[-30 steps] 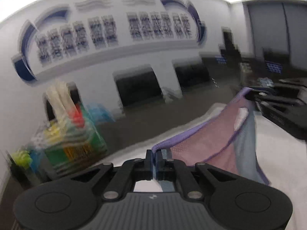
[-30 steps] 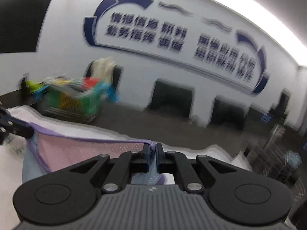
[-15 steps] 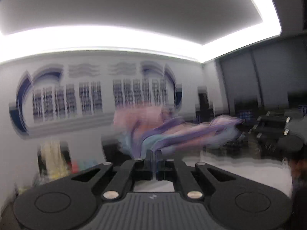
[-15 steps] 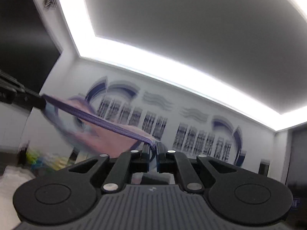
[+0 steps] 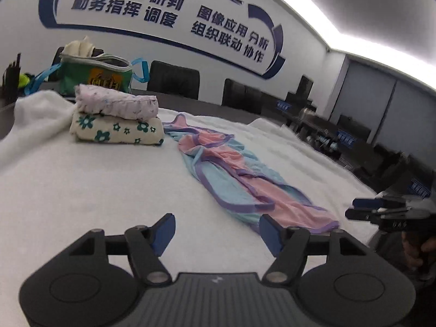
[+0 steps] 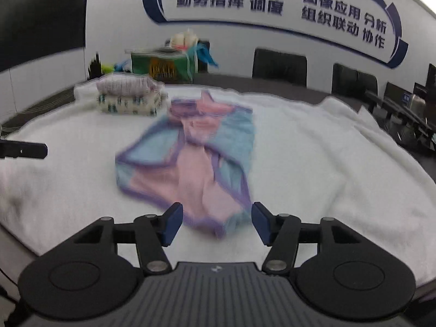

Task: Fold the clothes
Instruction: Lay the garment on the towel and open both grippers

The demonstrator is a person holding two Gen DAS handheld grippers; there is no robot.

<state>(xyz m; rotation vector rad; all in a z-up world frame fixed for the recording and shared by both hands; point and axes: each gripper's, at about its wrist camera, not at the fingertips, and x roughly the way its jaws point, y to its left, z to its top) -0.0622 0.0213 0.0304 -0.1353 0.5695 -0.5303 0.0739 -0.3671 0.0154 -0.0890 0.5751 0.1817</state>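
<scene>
1. Left wrist view: the left tool point(image 5: 216, 230) has its blue-padded fingers spread wide with nothing between them, low over the white blanket point(image 5: 81, 190) that covers the counter.
2. The pink, blue and purple-trimmed garment point(image 5: 231, 171) lies loosely spread on the blanket, running from the far middle to the near right, its near corner just beyond the tool's right finger.
3. A stack of two folded clothes point(image 5: 117, 120) sits at the far left, with a green bag point(image 5: 95, 75) behind it.
4. The right tool point(image 5: 381, 212) shows at the right edge, held by a hand point(image 5: 417, 248).
5. Right wrist view: the right tool point(image 6: 216, 224) is wide open and empty, the garment point(image 6: 196, 160) lying blurred just ahead, its near edge between the fingers.
6. The folded stack point(image 6: 130, 99) lies far left.
</scene>
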